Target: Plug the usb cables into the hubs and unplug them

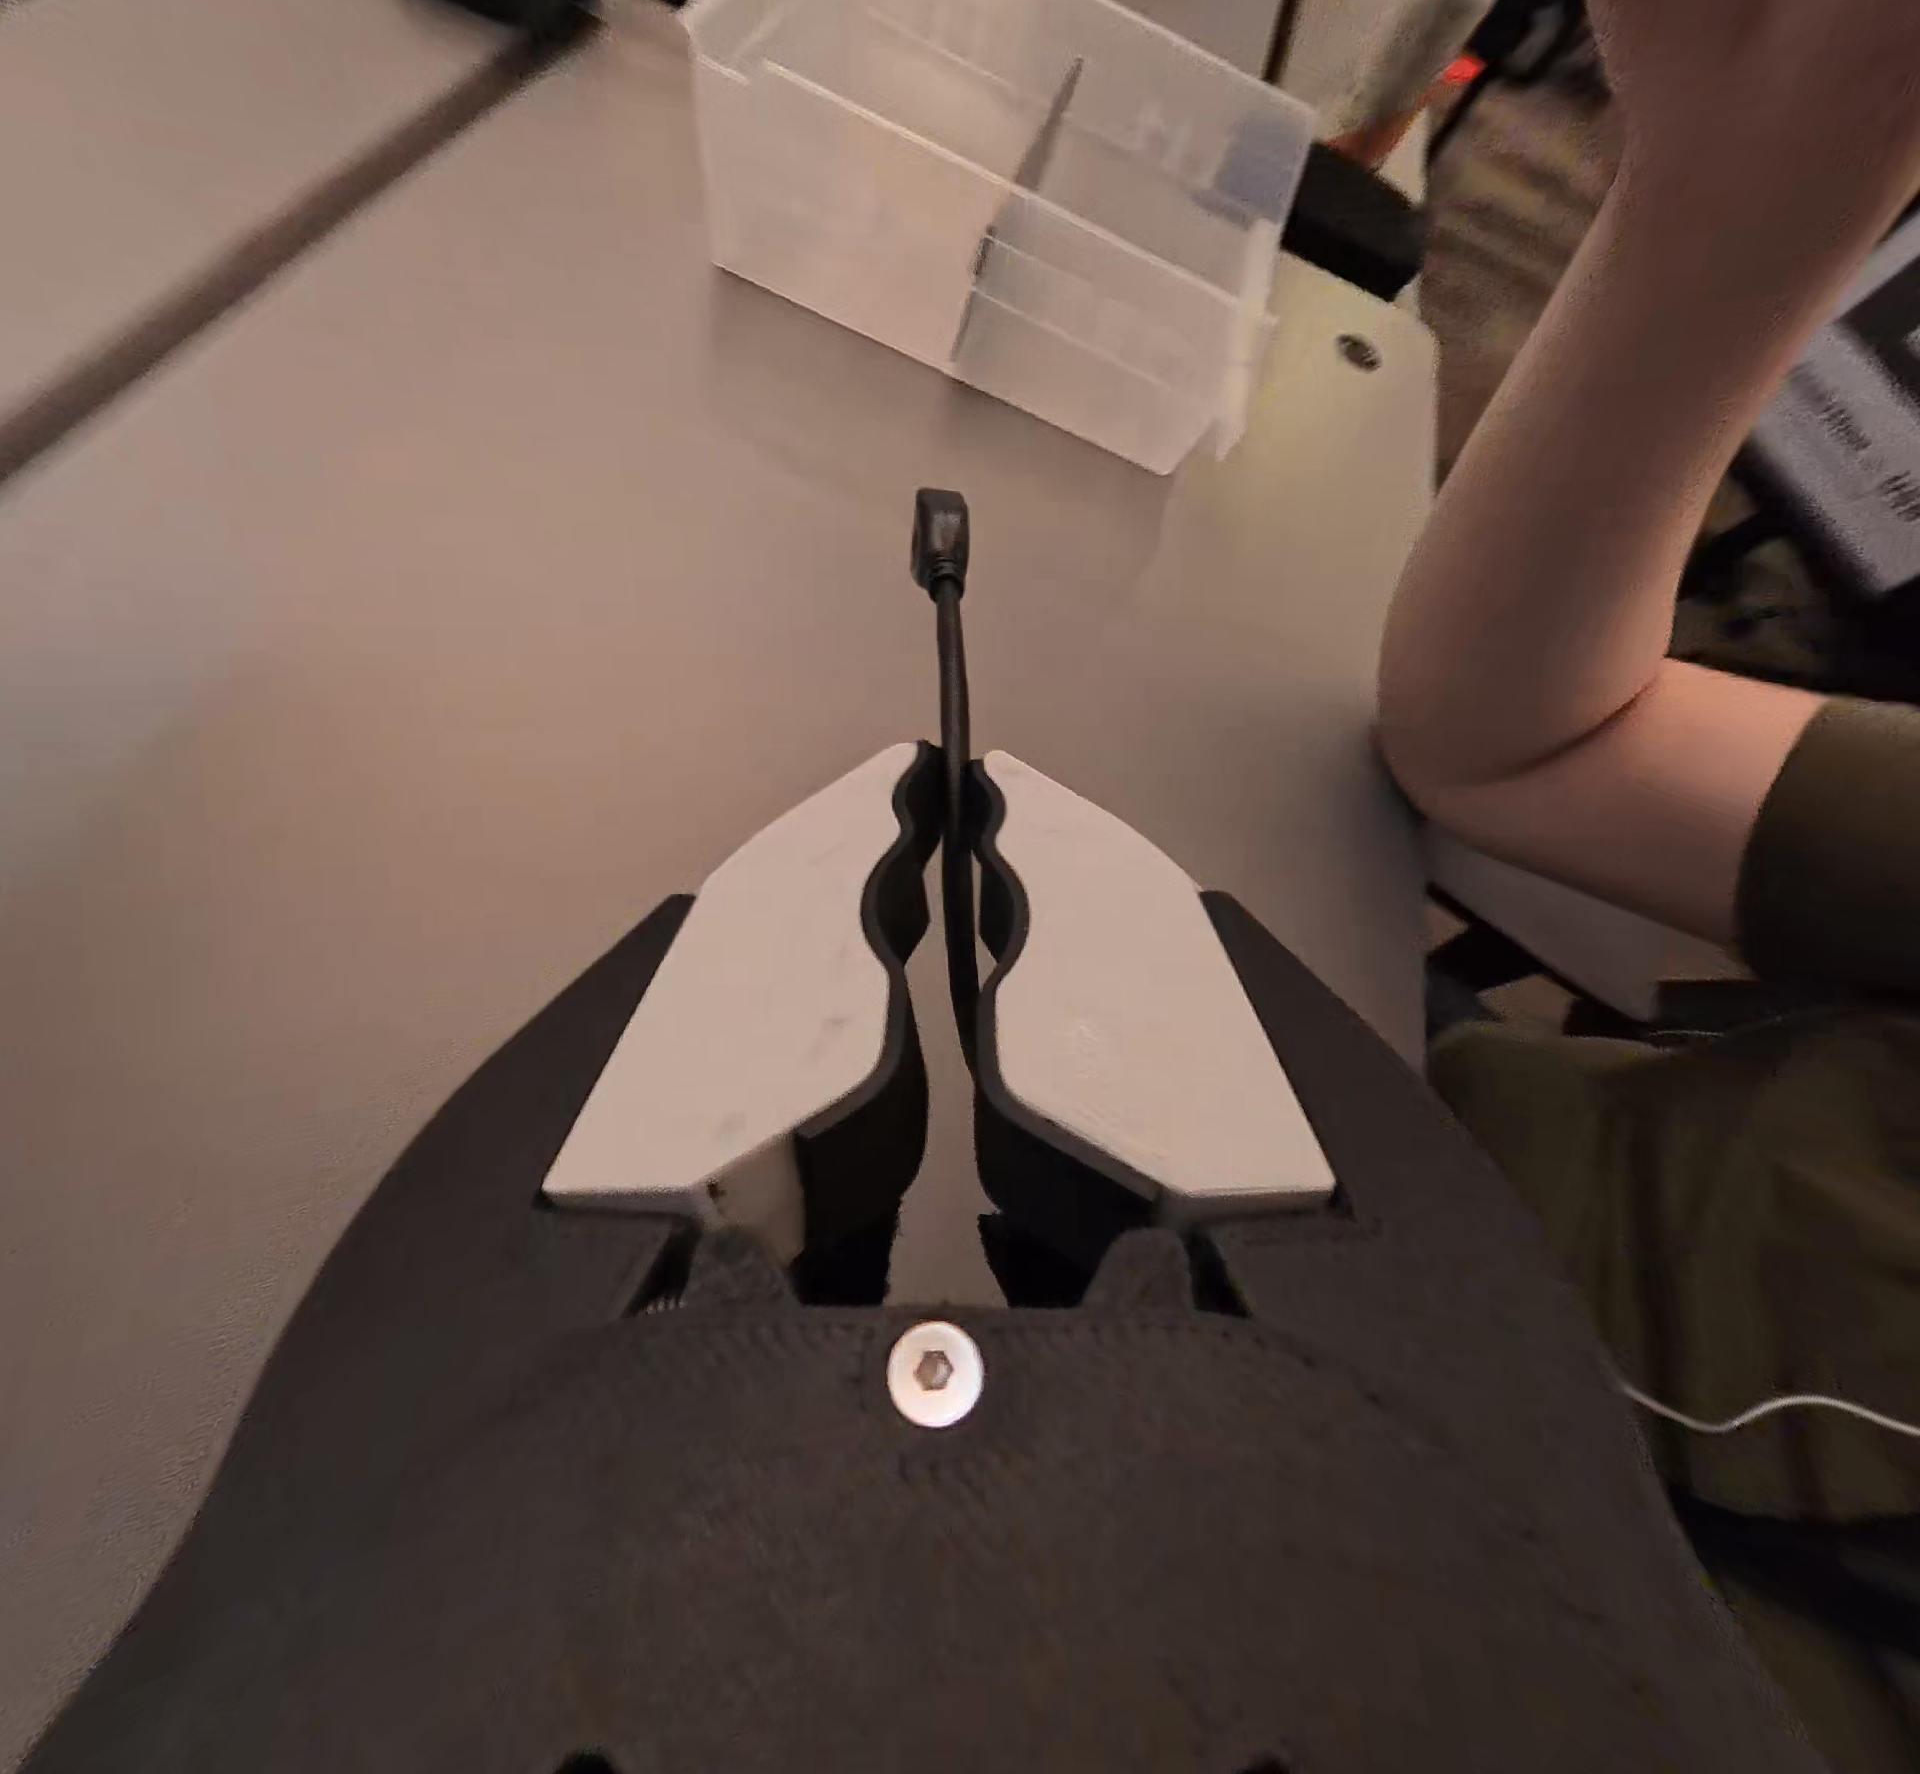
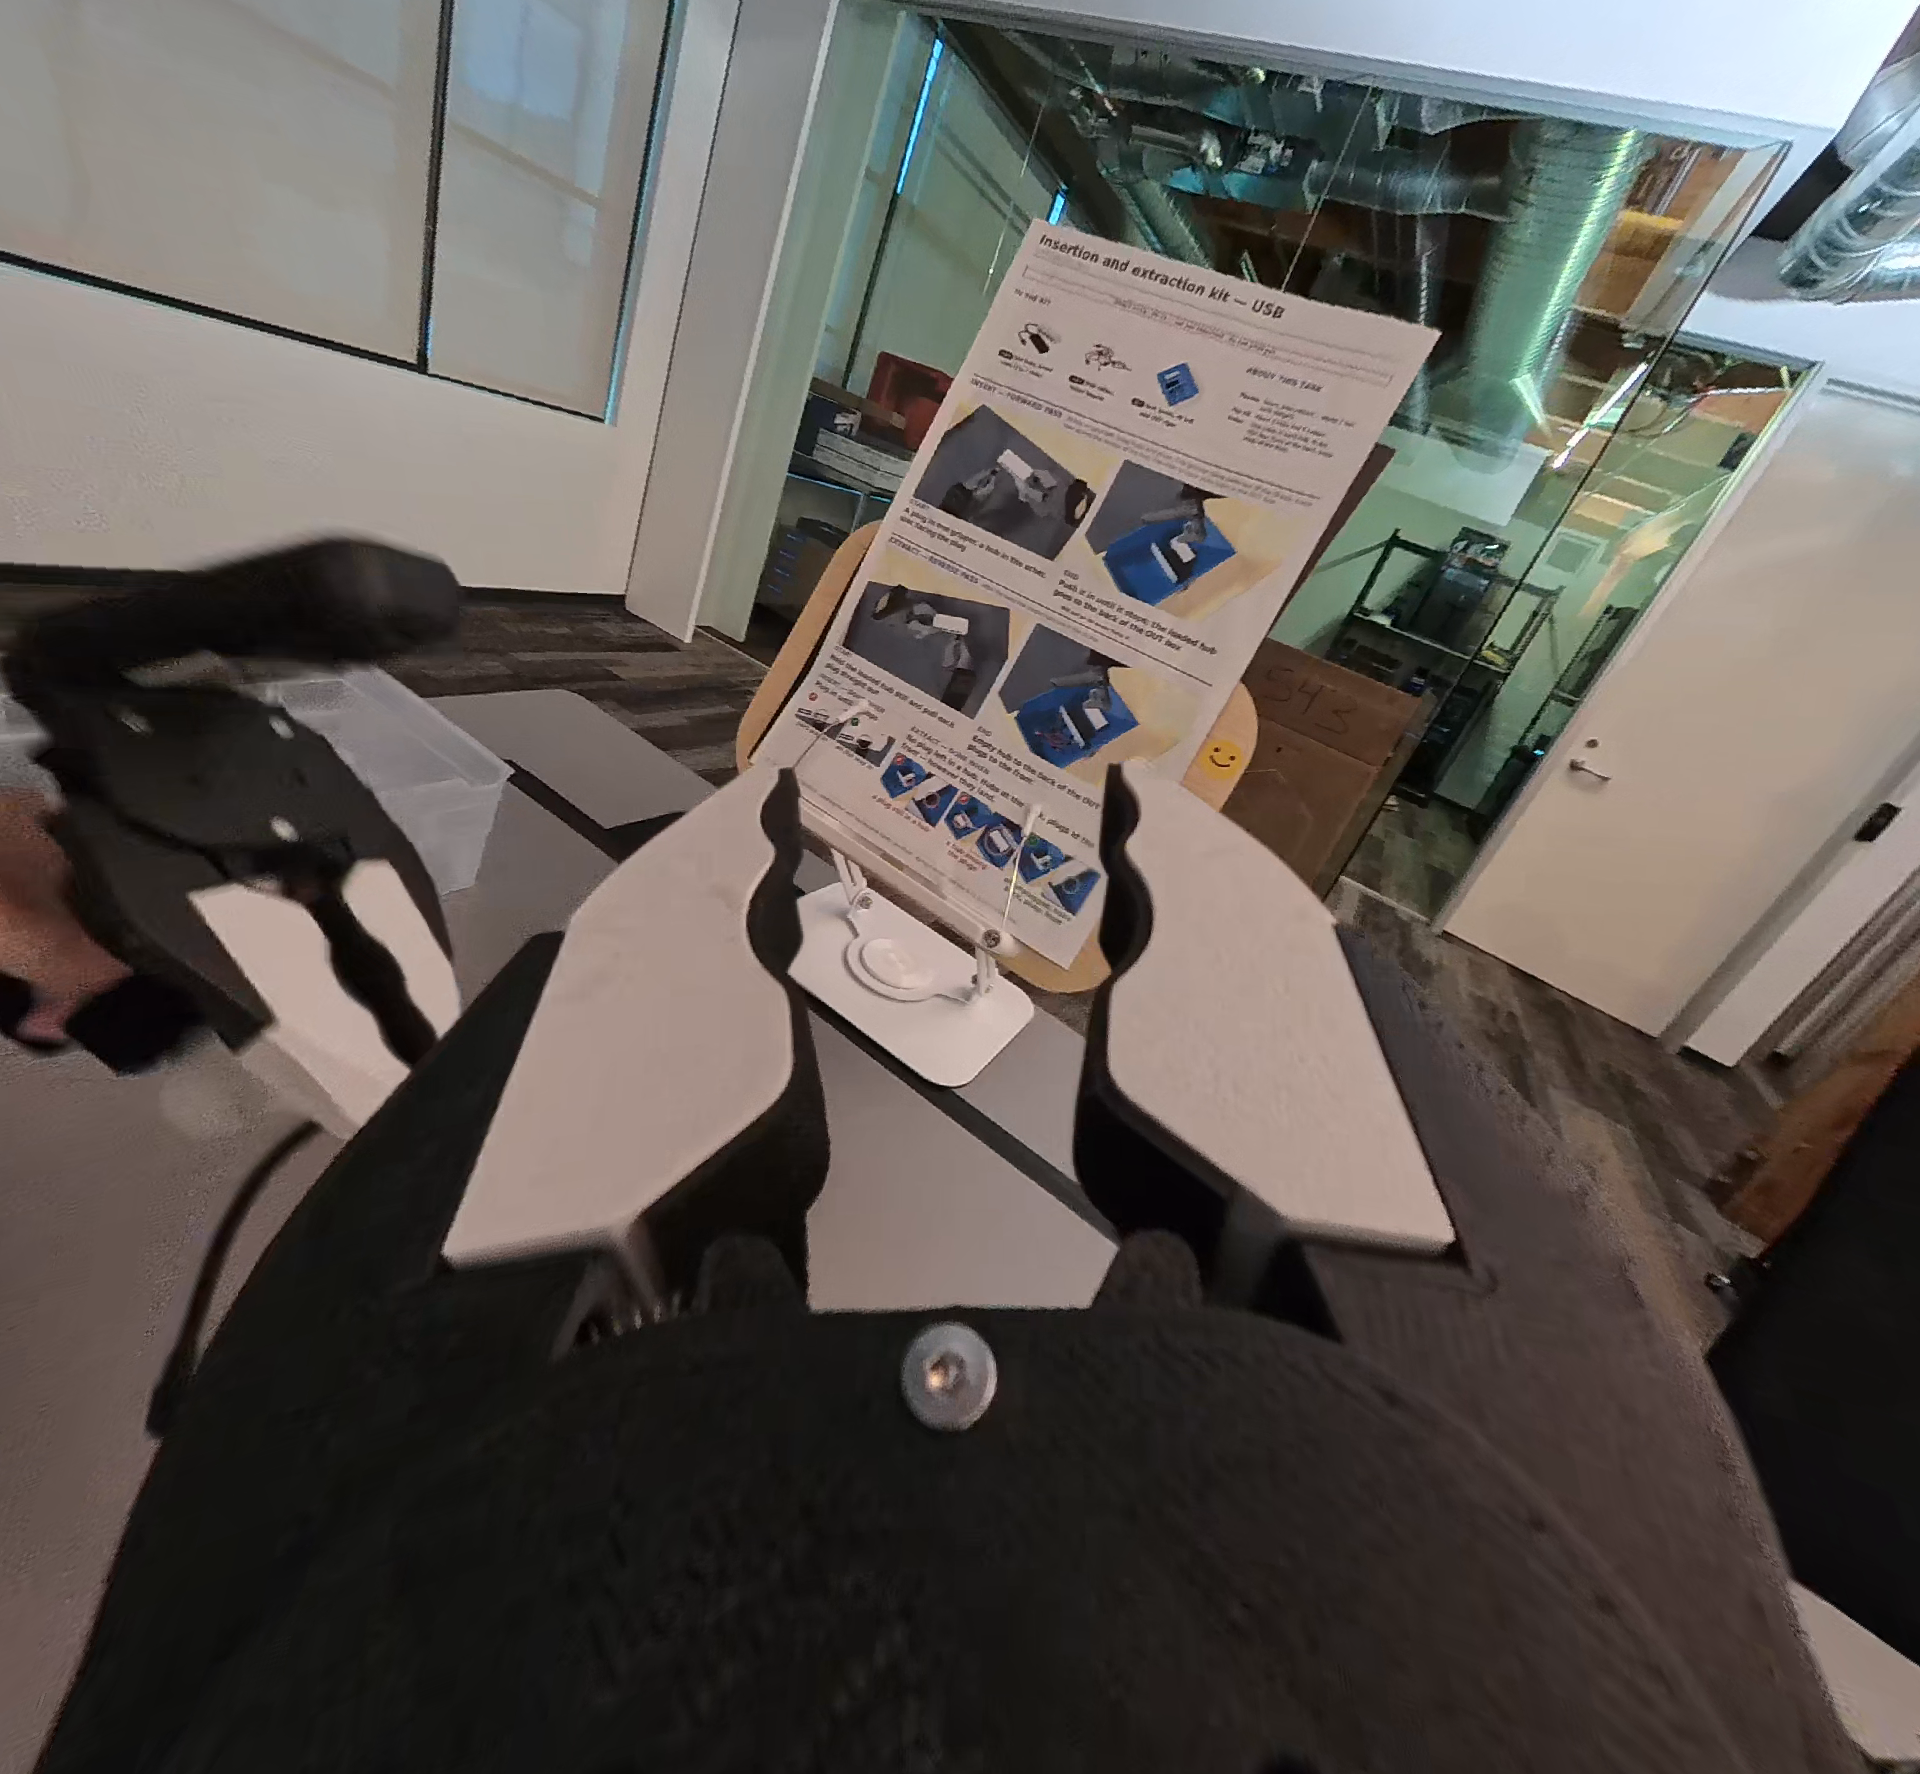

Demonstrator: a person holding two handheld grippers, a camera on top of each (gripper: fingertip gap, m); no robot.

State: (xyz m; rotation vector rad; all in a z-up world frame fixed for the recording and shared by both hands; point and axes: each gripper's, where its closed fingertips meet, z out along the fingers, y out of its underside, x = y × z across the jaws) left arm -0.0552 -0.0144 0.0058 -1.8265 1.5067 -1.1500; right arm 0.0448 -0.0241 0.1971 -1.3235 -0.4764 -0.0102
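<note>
Left hand-held gripper [image 1: 948, 768] around cable [image 1: 951, 675]

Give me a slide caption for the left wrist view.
Left gripper shut on a black USB cable, plug pointing toward a clear divided bin.

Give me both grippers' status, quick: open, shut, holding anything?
Left gripper: shut on the black usb cable, plug end sticking out ahead of the fingertips.
Right gripper: open, nothing between its fingers.
</note>
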